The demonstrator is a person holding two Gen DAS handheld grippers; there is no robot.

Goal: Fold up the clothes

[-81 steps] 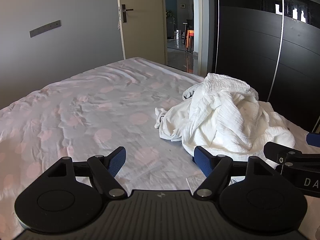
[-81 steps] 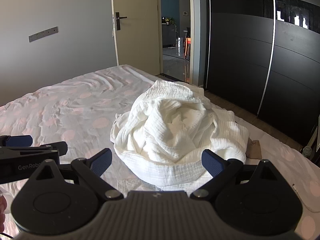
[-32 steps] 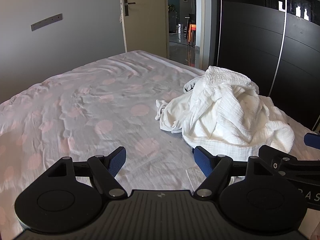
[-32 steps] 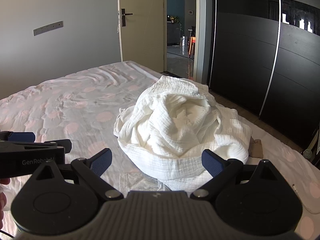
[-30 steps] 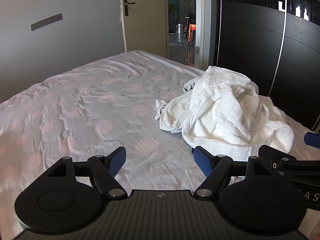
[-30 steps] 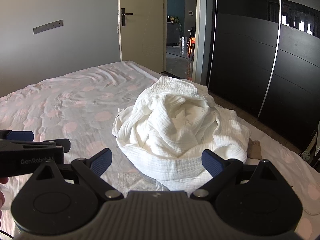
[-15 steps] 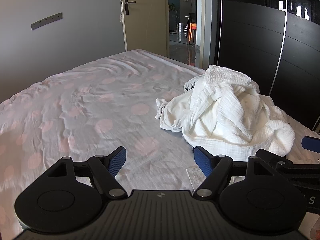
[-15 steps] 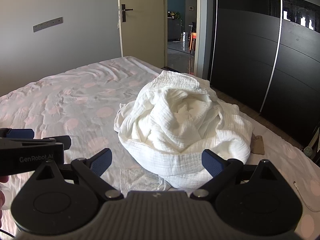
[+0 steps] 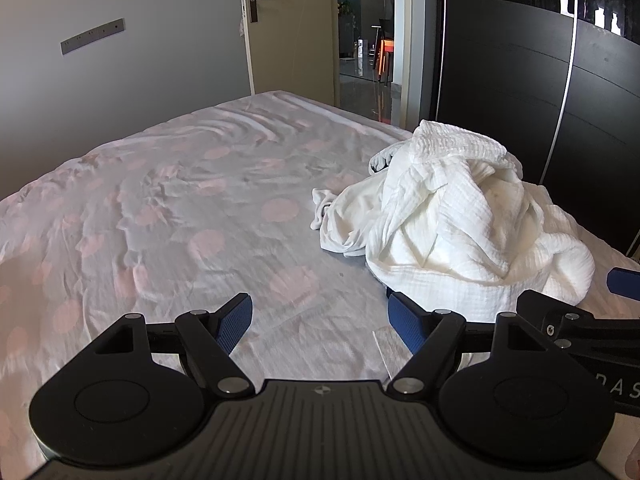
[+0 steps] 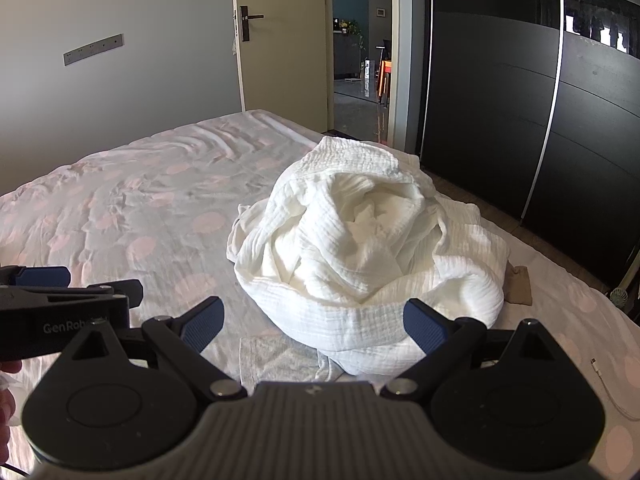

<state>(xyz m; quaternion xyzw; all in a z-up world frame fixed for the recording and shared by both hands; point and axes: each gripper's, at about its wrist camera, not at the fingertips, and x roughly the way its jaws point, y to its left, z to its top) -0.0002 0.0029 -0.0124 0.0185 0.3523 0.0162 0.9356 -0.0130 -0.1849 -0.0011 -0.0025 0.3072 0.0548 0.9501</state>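
Your left gripper [image 9: 320, 314] hung released over the pink-dotted grey bedsheet [image 9: 180, 216], its blue-padded fingers [image 9: 234, 322] spread with nothing between them. The crumpled white muslin garment [image 10: 360, 248] lay heaped near the bed's right edge, ahead of your right gripper [image 10: 312, 322], also released and empty. A small tan cloth [image 10: 520, 284] lay just beside the heap.

Domestic bedroom. A bed [image 9: 168, 216] with a pink-dotted sheet fills most of the room. A dark sliding-door wardrobe [image 10: 500, 92] lines one wall. An open cream door [image 10: 284, 44] with a lever handle gives onto a hallway with a glossy floor, furniture and a plant.
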